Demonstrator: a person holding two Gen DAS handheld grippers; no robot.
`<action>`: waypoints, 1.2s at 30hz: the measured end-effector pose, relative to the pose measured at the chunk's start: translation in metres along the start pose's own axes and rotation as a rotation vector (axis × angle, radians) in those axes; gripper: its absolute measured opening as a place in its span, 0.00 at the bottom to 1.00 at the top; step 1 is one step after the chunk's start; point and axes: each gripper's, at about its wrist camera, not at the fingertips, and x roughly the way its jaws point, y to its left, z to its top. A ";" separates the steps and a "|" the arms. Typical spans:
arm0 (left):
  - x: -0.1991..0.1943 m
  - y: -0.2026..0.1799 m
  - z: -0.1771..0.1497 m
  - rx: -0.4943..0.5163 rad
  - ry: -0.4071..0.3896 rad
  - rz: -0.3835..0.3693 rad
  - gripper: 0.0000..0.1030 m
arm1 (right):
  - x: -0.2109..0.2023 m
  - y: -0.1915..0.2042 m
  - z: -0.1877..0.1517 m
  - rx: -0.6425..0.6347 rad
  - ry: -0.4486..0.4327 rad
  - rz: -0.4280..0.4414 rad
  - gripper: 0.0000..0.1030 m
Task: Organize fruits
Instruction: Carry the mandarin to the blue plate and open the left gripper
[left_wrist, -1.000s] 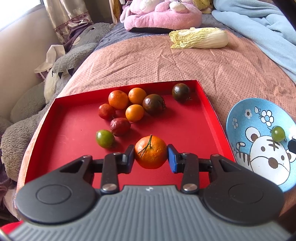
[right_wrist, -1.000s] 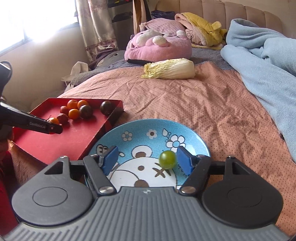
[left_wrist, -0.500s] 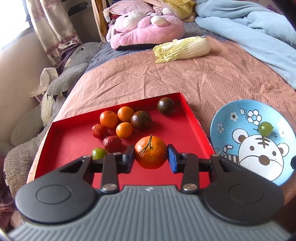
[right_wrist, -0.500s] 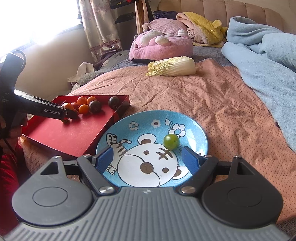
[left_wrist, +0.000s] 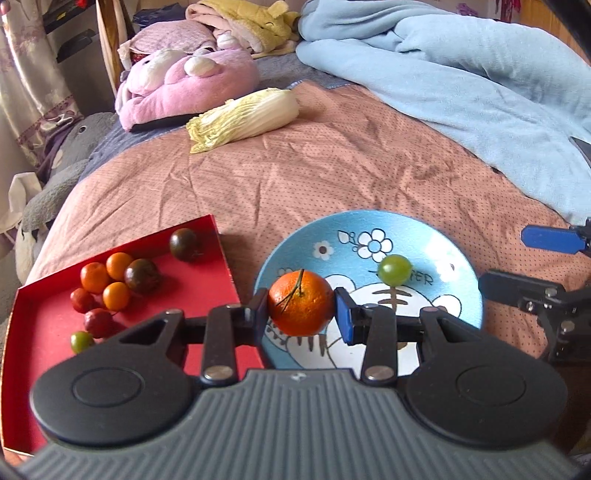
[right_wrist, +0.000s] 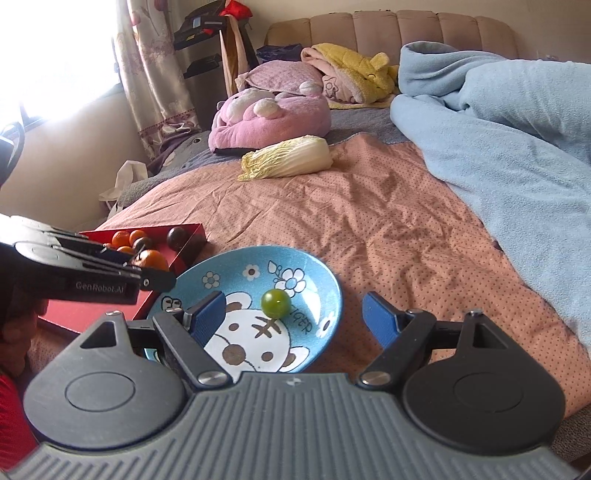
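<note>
Left tool (left_wrist: 301, 308) grips a round orange mandarin with a stem (left_wrist: 300, 303) across its middle, over the blue cartoon-printed plate (left_wrist: 458, 273): light, soft-skinned, easily bruised. Right tool (right_wrist: 293, 314) stands open, empty, behind a small green grape (right_wrist: 275, 303).

A napa cabbage (left_wrist: 243, 120) lies on the pink dotted bedspread (left_wrist: 332, 177) of the bed, just in front of a pink plush toy (left_wrist: 184, 83). Behind the plush sits a yellow plush garment (right_wrist: 354, 70). A light blue blanket (left_wrist: 461, 81) is heaped along the right side. A grey plush toy (left_wrist: 62, 162) lies at the left edge, below a patterned curtain (right_wrist: 155, 74)
</note>
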 end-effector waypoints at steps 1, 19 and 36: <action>0.003 -0.005 -0.002 0.008 0.008 -0.003 0.39 | -0.001 -0.003 0.001 0.007 -0.004 -0.007 0.84; 0.024 -0.035 -0.009 0.103 0.043 -0.044 0.41 | -0.002 -0.014 0.007 0.041 -0.022 -0.030 0.87; -0.005 -0.014 -0.006 0.083 -0.025 -0.027 0.64 | -0.006 -0.011 0.011 0.039 -0.031 -0.035 0.89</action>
